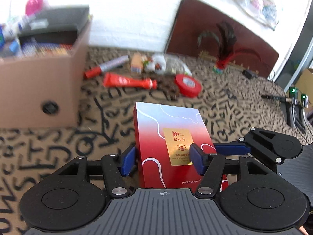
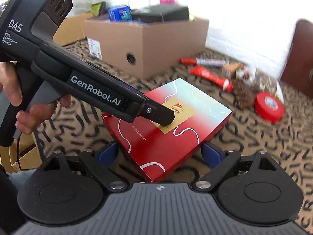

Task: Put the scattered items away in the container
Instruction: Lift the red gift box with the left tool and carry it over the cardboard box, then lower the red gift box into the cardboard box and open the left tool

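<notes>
A flat red and silver box (image 1: pixel 168 143) with a gold label is clamped between the blue pads of my left gripper (image 1: pixel 163 160), one pad under it and one on its top face. In the right wrist view the same box (image 2: pixel 168 135) sits tilted between the blue pads of my right gripper (image 2: pixel 160 154), which spreads around its near corner; I cannot tell if the pads touch it. The left gripper's tip (image 2: pixel 162 115) rests on the gold label. The brown cardboard container (image 1: pixel 39 82) stands at the left, and it also shows in the right wrist view (image 2: pixel 148 39), holding several items.
On the patterned cloth beyond the box lie a red tube (image 1: pixel 129 82), a red-capped marker (image 1: pixel 105 66), a red tape roll (image 1: pixel 187 85), small packets (image 1: pixel 154 63) and a feather toy (image 1: pixel 225 58). A brown board (image 1: pixel 221 37) leans on the white wall.
</notes>
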A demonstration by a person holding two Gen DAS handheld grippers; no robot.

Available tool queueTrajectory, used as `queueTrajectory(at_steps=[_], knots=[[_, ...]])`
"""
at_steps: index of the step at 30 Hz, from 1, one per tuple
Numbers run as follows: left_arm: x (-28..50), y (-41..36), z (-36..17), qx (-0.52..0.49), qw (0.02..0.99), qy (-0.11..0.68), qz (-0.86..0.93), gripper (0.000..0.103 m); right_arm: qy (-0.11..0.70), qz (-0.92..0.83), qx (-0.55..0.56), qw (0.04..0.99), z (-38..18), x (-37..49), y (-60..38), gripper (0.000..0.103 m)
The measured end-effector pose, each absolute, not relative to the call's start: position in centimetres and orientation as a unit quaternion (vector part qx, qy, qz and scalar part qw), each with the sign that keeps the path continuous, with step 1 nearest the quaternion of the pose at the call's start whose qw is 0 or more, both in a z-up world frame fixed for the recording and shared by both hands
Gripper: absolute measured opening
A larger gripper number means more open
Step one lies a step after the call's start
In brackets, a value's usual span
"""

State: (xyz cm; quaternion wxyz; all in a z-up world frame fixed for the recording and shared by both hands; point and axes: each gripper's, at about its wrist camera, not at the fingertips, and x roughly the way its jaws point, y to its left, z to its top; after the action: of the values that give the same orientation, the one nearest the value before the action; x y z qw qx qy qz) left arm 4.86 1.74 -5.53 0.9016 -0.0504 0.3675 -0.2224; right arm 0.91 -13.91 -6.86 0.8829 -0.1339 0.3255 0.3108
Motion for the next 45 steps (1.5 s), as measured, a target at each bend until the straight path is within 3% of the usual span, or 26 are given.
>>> queueTrajectory(at_steps=[16,30,31,35,41,43,45], knots=[[6.2,14.7,6.4,-0.035,0.968,0.23,-0.096,0.063,0.183,0.385,-0.202,0.882,3.9,6.1,-0.6,0.093],[15.3,23.3,4.5,-0.062,0.963,0.254,-0.066,0.065,0.213,0.39,-0.216,0.869,2.5,14.7,9.3,0.094],[15.7,23.5,4.2,-0.063,0.962,0.258,-0.068,0.072,0.217,0.389,-0.216,0.869,2.2,15.0,9.4,0.094],[16.4,24.2,3.2,-0.066,0.959,0.265,-0.07,0.081,0.217,0.392,-0.228,0.864,1.1,15.3,9.7,0.094],[16.0,24.3,2.9,-0.055,0.958,0.27,-0.077,0.076,0.208,0.391,-0.226,0.868,1.1,14.5,9.2,0.094],[16.0,24.1,3.0,-0.049,0.958,0.27,-0.084,0.065,0.207,0.392,-0.225,0.868,1.2,14.3,9.1,0.091],[15.8,24.2,3.2,-0.048,0.959,0.267,-0.086,0.062,0.204,0.392,-0.226,0.868,1.2,14.1,9.1,0.089]])
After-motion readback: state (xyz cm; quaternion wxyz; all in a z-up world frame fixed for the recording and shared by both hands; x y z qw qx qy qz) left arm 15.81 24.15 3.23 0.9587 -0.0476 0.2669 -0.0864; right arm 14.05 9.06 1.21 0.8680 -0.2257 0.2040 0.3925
